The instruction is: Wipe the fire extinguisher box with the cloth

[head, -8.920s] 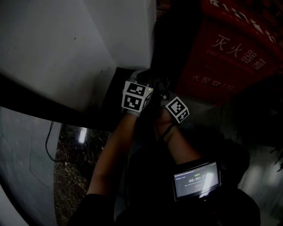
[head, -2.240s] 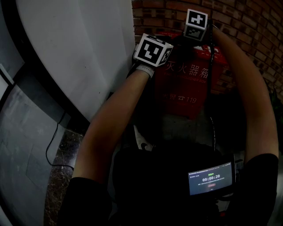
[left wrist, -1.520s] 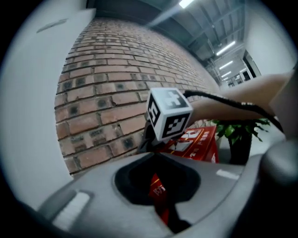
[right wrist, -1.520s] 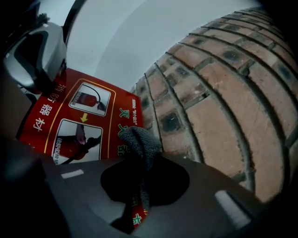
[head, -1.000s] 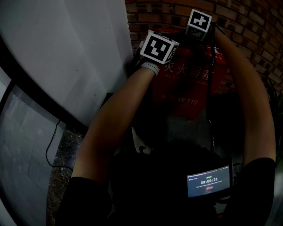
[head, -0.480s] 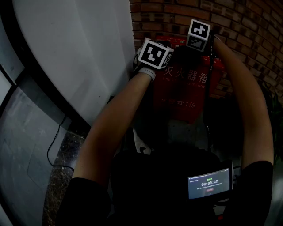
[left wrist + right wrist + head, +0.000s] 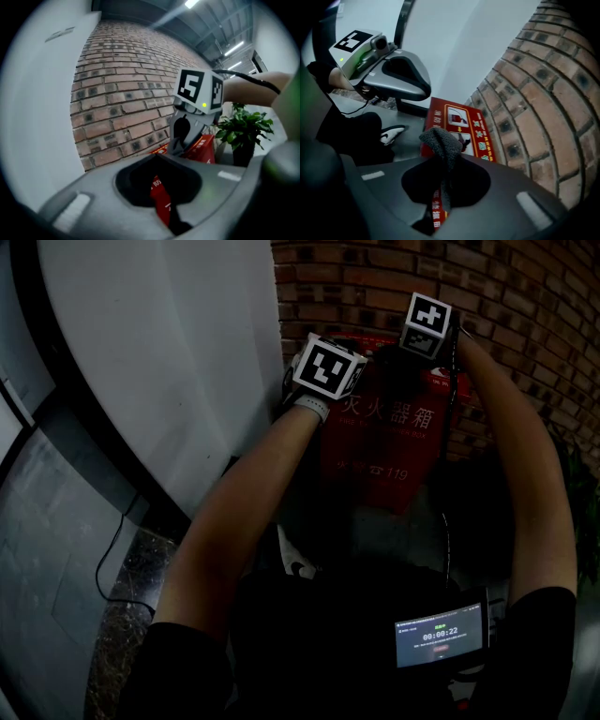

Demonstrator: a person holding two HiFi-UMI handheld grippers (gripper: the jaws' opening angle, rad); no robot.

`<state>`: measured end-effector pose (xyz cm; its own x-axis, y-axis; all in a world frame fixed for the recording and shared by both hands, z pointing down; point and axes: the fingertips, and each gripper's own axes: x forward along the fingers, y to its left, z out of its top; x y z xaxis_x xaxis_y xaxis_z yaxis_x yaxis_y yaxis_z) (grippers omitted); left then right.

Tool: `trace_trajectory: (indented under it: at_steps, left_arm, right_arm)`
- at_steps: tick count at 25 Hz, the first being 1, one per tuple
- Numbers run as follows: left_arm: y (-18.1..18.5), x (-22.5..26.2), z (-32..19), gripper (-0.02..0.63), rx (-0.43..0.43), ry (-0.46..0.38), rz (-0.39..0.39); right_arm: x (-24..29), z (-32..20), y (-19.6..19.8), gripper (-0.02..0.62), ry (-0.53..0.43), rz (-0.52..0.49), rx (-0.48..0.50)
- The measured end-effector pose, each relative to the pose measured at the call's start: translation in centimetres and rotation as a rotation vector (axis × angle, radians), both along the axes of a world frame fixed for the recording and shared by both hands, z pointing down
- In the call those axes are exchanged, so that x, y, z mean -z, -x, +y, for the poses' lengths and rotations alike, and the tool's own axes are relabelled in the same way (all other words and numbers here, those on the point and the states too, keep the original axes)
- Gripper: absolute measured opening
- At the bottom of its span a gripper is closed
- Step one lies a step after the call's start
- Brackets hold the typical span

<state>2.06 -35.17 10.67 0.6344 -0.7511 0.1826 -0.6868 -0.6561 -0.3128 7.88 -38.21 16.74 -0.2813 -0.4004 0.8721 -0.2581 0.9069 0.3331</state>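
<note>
The red fire extinguisher box (image 7: 384,442) stands on the floor against the brick wall (image 7: 525,296), the grey cloth (image 7: 443,143) over its top clamped in the jaws of the right gripper (image 7: 182,140), with the left gripper (image 7: 405,84) alongside, jaws together and empty.

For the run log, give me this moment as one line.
right gripper: shut on cloth over fire extinguisher box top | left gripper: jaws together, empty | contact: unclear
</note>
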Motion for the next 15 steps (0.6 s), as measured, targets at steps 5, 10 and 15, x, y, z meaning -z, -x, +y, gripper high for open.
trace_trajectory:
  at_steps: [5,10,15]
  left_arm:
    - [-0.1,-0.2,-0.7,0.003,-0.006,0.003,0.001]
    - [-0.3,0.0,-2.7,0.003,-0.009,-0.003,-0.002]
    - [-0.5,-0.6,-4.3,0.003,-0.009,0.002,-0.002]
  right_arm:
    - [3.2,-5.0,-1.6,0.025,-0.179,-0.14,-0.099]
    - [4.2,-9.3,-3.0,0.024,-0.288,-0.215,-0.183]
    - [3.2,-12.6,-4.5,0.023,-0.329,-0.19,-0.251]
